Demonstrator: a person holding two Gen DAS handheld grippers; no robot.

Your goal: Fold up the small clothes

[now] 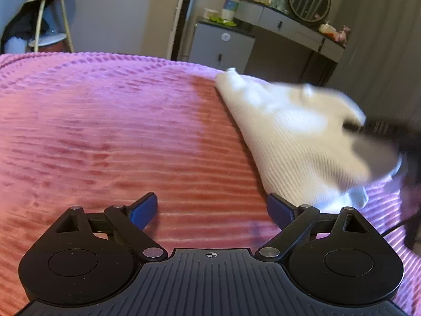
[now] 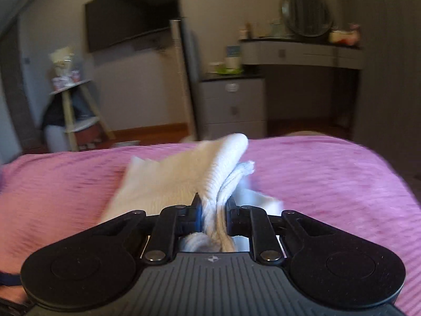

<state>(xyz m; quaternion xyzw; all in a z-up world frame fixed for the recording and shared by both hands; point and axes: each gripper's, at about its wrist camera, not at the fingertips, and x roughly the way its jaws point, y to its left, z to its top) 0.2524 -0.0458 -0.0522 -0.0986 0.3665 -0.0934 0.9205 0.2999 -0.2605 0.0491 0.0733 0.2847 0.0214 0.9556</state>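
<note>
A small cream ribbed knit garment point(image 1: 289, 131) lies on the pink bed cover point(image 1: 118, 131), right of my left gripper point(image 1: 211, 210), which is open and empty just above the cover. My right gripper point(image 2: 213, 208) is shut on a bunched edge of the garment point(image 2: 200, 173) and holds it lifted off the bed cover point(image 2: 329, 184). In the left wrist view the right gripper point(image 1: 379, 129) shows as a dark blur at the garment's right edge. The garment is motion-blurred in both views.
Beyond the bed's far edge stand a grey drawer cabinet point(image 2: 231, 105), a dressing table with a round mirror point(image 2: 305, 10), a wooden shelf stand point(image 2: 76, 110) at the left, and a wall TV point(image 2: 131, 10). A dark cable point(image 1: 400, 223) crosses the cover at the right.
</note>
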